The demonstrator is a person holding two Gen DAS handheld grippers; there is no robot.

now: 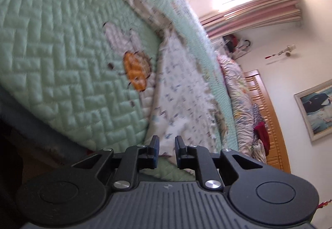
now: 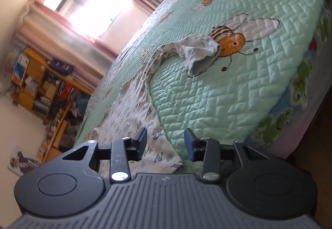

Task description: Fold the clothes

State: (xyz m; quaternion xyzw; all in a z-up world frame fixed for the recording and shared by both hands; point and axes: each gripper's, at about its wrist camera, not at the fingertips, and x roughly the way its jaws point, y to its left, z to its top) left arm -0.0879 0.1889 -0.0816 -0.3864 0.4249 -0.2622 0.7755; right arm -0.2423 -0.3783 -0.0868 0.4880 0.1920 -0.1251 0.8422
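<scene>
Left gripper [image 1: 167,141]: jaws slightly apart, nothing pinched; printed garment [image 1: 182,94] lies just beyond the tips.
Right gripper [image 2: 165,139]: jaws well apart, empty; garment edge [image 2: 145,121] below and between the fingers, not clamped.
Garment: stretched along the green quilt [image 2: 238,94], far end bunched over the bee motif [image 2: 228,39].
Progress: early, no neat fold visible; most folding left.

Black ribbed tongs [image 1: 167,147], silver screws [image 1: 212,184].
</scene>
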